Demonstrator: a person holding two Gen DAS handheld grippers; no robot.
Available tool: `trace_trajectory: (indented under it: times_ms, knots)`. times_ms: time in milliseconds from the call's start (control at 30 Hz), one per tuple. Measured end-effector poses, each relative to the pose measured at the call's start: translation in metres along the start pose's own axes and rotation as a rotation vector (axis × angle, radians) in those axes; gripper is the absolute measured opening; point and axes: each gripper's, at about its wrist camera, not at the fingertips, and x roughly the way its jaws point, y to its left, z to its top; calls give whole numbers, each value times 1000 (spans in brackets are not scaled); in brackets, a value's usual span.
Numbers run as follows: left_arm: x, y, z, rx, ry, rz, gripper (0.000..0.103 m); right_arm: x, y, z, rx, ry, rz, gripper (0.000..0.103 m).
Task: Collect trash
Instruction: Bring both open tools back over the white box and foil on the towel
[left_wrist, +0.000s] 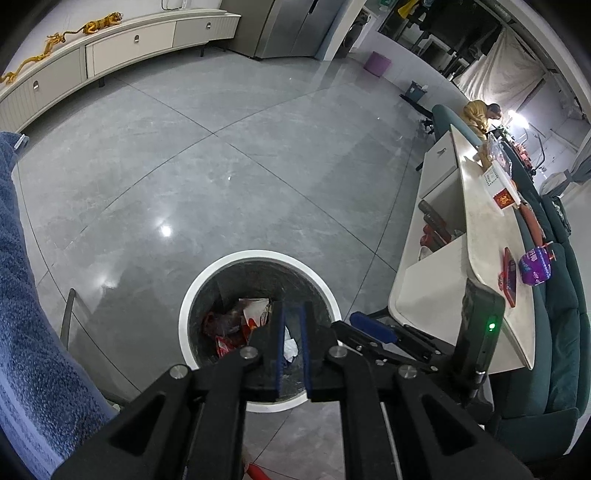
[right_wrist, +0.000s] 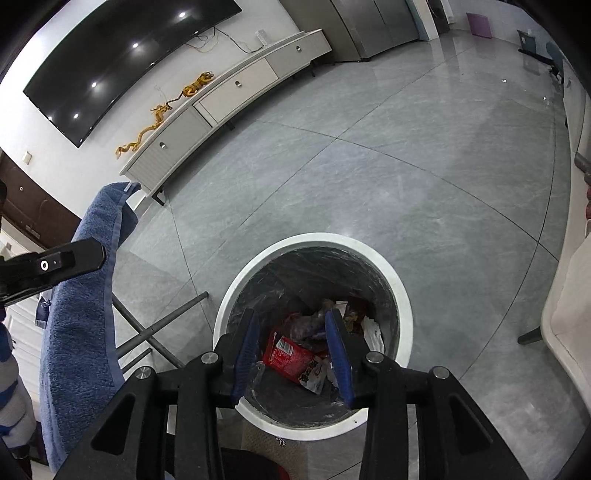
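A round white-rimmed trash bin (left_wrist: 207, 280) with a black liner stands on the grey floor; it also shows in the right wrist view (right_wrist: 236, 280). Inside lie red snack wrappers (right_wrist: 286, 352), crumpled white paper (left_wrist: 290, 347) and other scraps. My left gripper (left_wrist: 291, 325) hovers over the bin's near side, its blue-padded jaws nearly together and empty. My right gripper (right_wrist: 291, 332) hovers over the bin's mouth, jaws open and empty. The right gripper's body (left_wrist: 373, 328) shows at the right in the left wrist view.
A white coffee table (left_wrist: 480, 229) stands to the right, bearing a purple packet (left_wrist: 535, 266), a red phone-like item (left_wrist: 509, 275) and boxes. A teal sofa (left_wrist: 561, 325) lies behind it. A blue towel (right_wrist: 81, 295) hangs over a rack on the left. A white TV cabinet (right_wrist: 236, 88) lines the far wall.
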Motion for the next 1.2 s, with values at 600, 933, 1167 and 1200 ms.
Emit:
trace_trajectory:
  times_ms: [600, 933, 1167, 1200]
  knots:
    - [-103, -6, -44, 109, -225, 159, 13, -65, 51, 4, -107, -102, 17, 38]
    - [-180, 8, -82, 109, -419, 248, 62, -95, 107, 8, -208, -163, 47, 40]
    - [-230, 35, -111, 53, -506, 367, 62, -109, 149, 10, -292, -185, 81, 41]
    - [-237, 42, -115, 41, -516, 385, 62, -109, 157, 11, -307, -185, 88, 41]
